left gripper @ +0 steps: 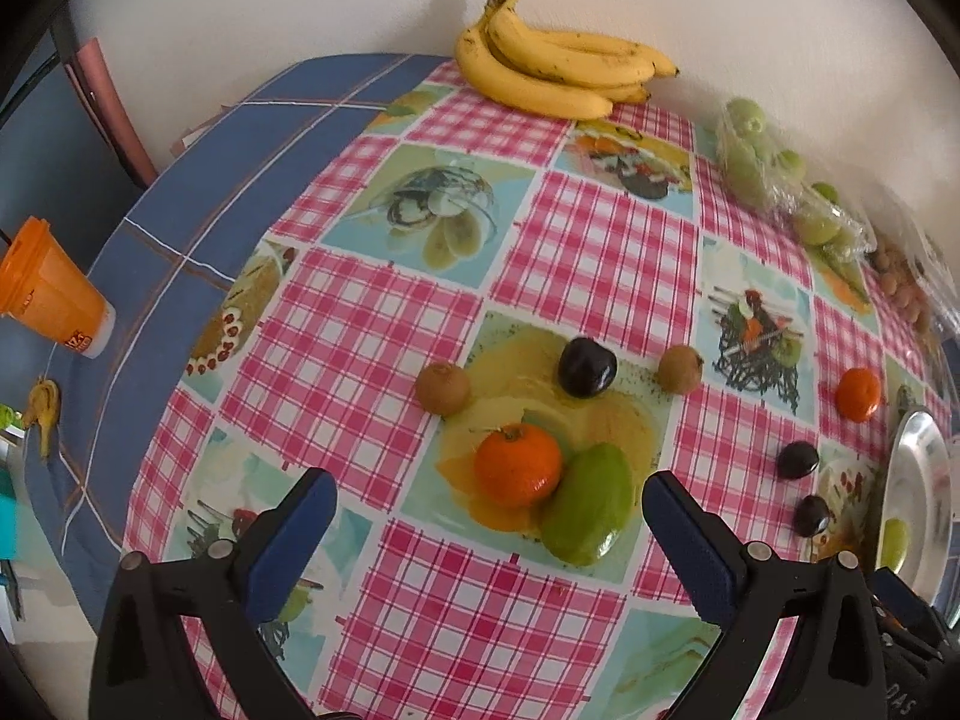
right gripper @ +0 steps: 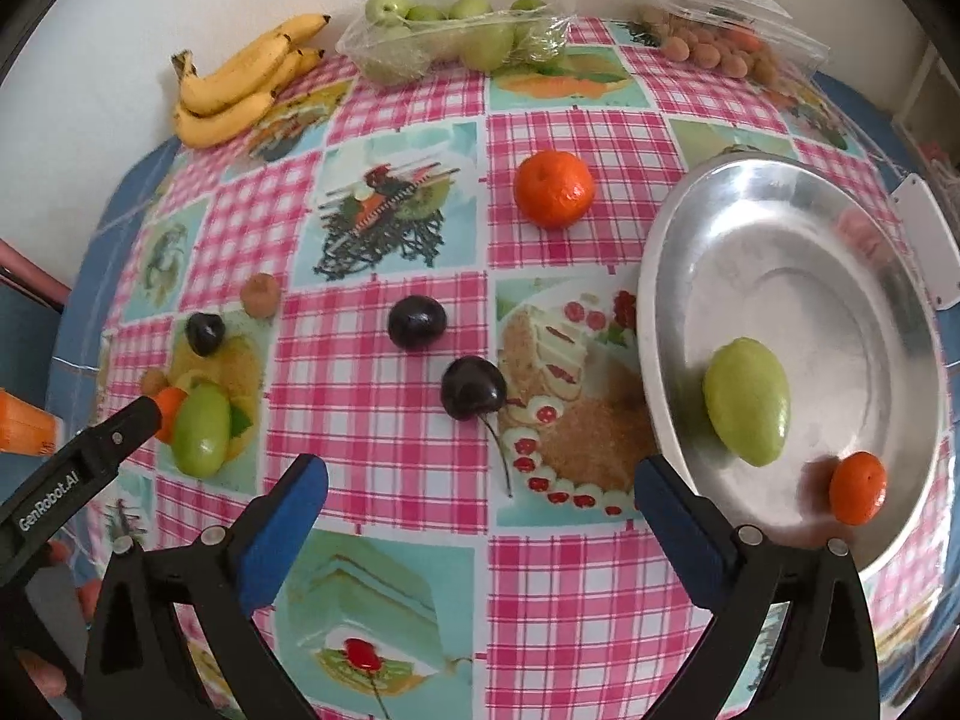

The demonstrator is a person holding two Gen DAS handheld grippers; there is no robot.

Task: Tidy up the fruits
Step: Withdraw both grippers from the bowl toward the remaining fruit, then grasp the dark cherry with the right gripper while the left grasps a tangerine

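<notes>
Left tongs (left gripper: 489,501) spread wide, empty, hovering low over the table (left gripper: 384,312) with its pink-check cloth. Framed between the blue pads: a glossy orange mandarin (left gripper: 518,465) with a small green stem stub, touching a smooth, elongated green fruit (left gripper: 588,504) on its right. Just beyond, a dark, almost black cherry (left gripper: 587,367), flanked by two fuzzy brown kiwis, one to the left (left gripper: 443,389) and one to the right (left gripper: 680,367). Farther right, a second mandarin (left gripper: 859,394) and two more dark cherries (left gripper: 798,459) (left gripper: 811,515), near the rim of a silver plate (left gripper: 915,480).

Right tongs (right gripper: 480,495) likewise gaping, gripping nothing, above a stemmed black cherry (right gripper: 473,387) lying on the cloth. Beside it, a rounder stemless cherry (right gripper: 417,322); farther back, a bright, dimpled mandarin (right gripper: 553,188). On the silver plate at right: a pale green oval fruit (right gripper: 747,402) lying tilted, and a small mandarin (right gripper: 858,487) close to the near rim, apart from each other.

Along the far edge by the wall: a bunch of speckled yellow bananas (right gripper: 240,84), a clear bag of round green fruits (right gripper: 450,36), and a clear pack of small tan fruits (right gripper: 714,42). At far left, off the checked cloth, an orange cup (left gripper: 48,294).
</notes>
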